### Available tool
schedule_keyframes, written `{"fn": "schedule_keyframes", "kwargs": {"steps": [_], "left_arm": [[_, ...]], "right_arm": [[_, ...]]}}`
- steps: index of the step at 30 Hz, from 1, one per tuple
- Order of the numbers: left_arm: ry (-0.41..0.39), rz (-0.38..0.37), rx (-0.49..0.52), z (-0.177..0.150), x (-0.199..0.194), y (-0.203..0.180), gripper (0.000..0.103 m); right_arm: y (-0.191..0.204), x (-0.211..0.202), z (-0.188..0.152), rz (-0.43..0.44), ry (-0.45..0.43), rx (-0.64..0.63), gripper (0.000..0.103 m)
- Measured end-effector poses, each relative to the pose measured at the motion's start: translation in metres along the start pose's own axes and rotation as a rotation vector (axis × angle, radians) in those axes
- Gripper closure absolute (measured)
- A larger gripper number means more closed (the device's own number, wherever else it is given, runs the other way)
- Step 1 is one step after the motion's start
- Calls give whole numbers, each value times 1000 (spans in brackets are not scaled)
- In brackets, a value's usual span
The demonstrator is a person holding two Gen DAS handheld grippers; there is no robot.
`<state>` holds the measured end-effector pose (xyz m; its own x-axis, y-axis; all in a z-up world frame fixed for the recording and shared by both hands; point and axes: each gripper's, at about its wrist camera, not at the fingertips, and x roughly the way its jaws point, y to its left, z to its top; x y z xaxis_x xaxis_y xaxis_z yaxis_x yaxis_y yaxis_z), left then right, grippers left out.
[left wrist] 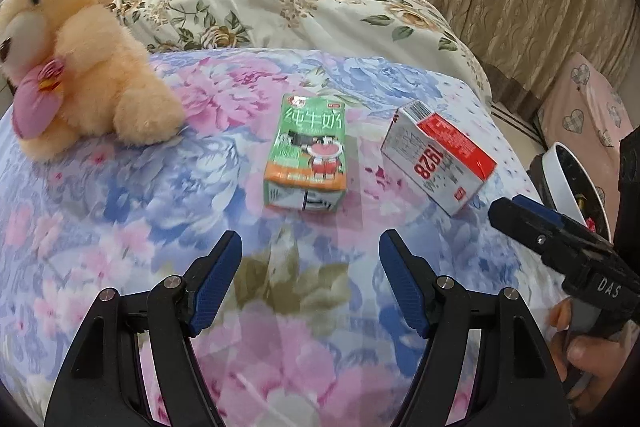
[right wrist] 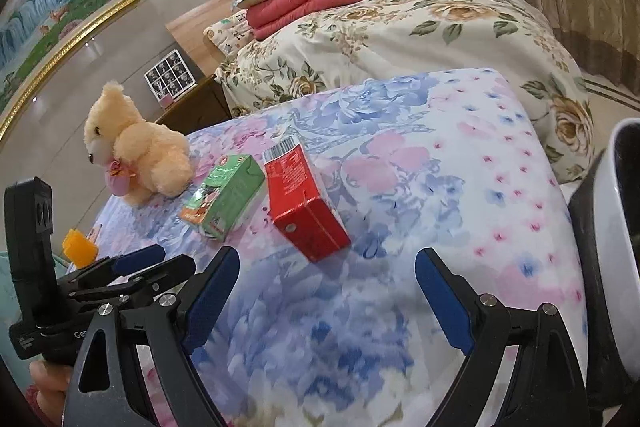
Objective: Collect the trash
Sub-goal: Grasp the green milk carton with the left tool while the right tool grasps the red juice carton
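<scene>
A green milk carton (left wrist: 306,153) lies flat on the floral bedspread (left wrist: 120,211), a short way ahead of my open, empty left gripper (left wrist: 310,247). A red and white carton marked 1928 (left wrist: 438,157) lies to its right. In the right wrist view the red carton (right wrist: 304,203) lies just ahead and left of my open, empty right gripper (right wrist: 326,267), with the green carton (right wrist: 224,197) further left. The right gripper also shows in the left wrist view (left wrist: 516,207), beside the red carton. The left gripper shows at the left of the right wrist view (right wrist: 148,261).
A white-rimmed trash bin (left wrist: 560,179) stands off the bed's right edge; it also shows in the right wrist view (right wrist: 612,247). A peach teddy bear (left wrist: 80,47) sits at the left. An orange object (right wrist: 79,247) lies near the bed's left edge. A second bed (right wrist: 400,39) stands behind.
</scene>
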<state>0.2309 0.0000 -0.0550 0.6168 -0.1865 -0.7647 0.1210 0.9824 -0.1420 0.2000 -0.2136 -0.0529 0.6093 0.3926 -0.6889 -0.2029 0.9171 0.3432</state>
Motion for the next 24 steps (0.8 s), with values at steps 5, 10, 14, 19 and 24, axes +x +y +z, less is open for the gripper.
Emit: {"fn": "schedule_keyframes", "kwargs": {"steps": [5, 10, 14, 19, 24], "left_arm": [[2, 7, 8, 12, 11, 0, 30], [6, 2, 14, 24, 24, 0, 30], [17, 16, 2, 28, 34, 3, 30], [31, 24, 18, 27, 41, -1, 45], [28, 38, 54, 25, 40, -7, 54]], "right_arm": [[-3, 16, 8, 9, 24, 5, 12], [-6, 31, 18, 24, 47, 9, 16], [-4, 40, 25, 22, 61, -1, 24], [-2, 49, 28, 14, 75, -17, 38], [1, 53, 29, 42, 96, -23, 66]]}}
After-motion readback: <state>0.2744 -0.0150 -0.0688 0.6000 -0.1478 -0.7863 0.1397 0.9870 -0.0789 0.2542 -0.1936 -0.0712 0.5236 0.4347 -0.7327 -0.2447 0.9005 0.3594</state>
